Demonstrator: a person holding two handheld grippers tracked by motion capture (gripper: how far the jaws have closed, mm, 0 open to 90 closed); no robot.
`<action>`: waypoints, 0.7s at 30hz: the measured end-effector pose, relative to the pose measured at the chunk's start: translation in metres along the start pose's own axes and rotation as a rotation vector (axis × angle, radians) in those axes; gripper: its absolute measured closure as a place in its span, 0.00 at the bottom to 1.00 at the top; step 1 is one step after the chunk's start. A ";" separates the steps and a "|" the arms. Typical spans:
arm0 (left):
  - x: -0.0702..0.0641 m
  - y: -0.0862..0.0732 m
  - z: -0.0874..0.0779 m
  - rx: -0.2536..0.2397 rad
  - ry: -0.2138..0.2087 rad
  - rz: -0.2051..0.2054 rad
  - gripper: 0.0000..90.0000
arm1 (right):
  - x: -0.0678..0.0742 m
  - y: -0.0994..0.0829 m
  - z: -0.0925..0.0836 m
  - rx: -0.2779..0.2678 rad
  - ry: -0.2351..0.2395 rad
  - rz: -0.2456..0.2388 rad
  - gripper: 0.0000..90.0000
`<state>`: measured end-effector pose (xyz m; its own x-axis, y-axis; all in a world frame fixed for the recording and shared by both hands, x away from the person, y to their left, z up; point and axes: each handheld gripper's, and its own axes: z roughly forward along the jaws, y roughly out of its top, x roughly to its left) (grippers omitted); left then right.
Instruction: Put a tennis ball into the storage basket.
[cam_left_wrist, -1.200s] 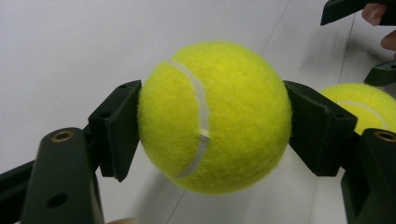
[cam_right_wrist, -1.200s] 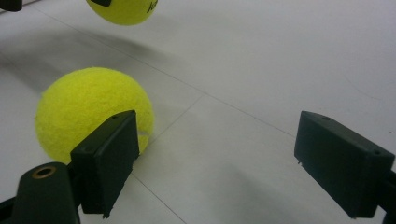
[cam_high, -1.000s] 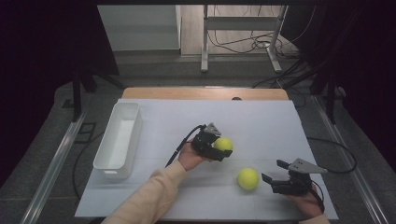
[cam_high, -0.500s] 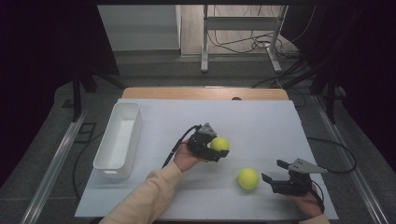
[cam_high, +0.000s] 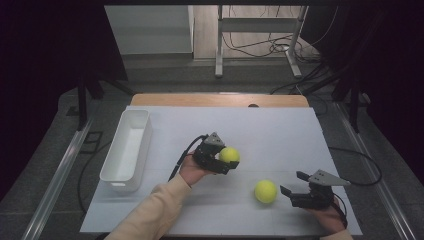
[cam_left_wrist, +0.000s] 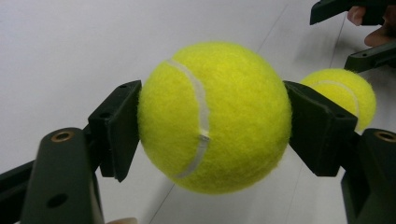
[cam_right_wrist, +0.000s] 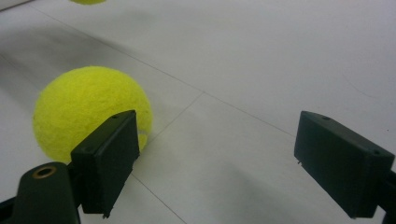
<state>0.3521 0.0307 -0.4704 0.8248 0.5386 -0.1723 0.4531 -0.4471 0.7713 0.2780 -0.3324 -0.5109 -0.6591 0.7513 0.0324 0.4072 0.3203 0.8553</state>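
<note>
The left gripper (cam_high: 223, 161) has a tennis ball (cam_high: 229, 155) clamped between its pads, and in the left gripper view that held ball (cam_left_wrist: 212, 116) bulges between the two black jaws, squeezed on both sides and clear of the white table (cam_left_wrist: 70, 46). Compared with a second ago, in the high view the hand and ball have slid a touch toward the left of the frame, from just right of centre to nearer dead centre. The grip looks unchanged across all three high views.

That drift points toward the white bin (cam_high: 127, 150) at the left of the frame, which stands empty as far as I can see, so my read is a carry toward that bin, only just started.

The second tennis ball (cam_high: 265, 191) sits on the table in the lower right of the high view, exactly where it was a second ago. The right gripper (cam_high: 296, 191) rests just beside it, jaws spread wide and holding nothing, and has not budged. In the right gripper view the loose ball (cam_right_wrist: 88, 112) lies off to the left, outside the gap, behind the left jaw.

One ball in transit, one waiting.
</note>
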 end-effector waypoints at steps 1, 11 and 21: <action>0.001 0.000 -0.002 -0.003 0.005 -0.002 0.29 | 0.000 0.000 0.000 0.000 0.000 0.000 0.16; 0.009 -0.001 -0.018 -0.034 0.026 -0.022 0.29 | 0.000 0.000 0.000 0.003 -0.002 -0.003 0.16; 0.012 -0.001 -0.029 -0.052 0.035 -0.026 0.29 | 0.000 0.000 0.000 0.003 -0.002 -0.005 0.16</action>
<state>0.3519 0.0583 -0.4561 0.7999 0.5749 -0.1720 0.4558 -0.3955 0.7974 0.2778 -0.3323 -0.5112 -0.6599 0.7508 0.0271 0.4059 0.3260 0.8538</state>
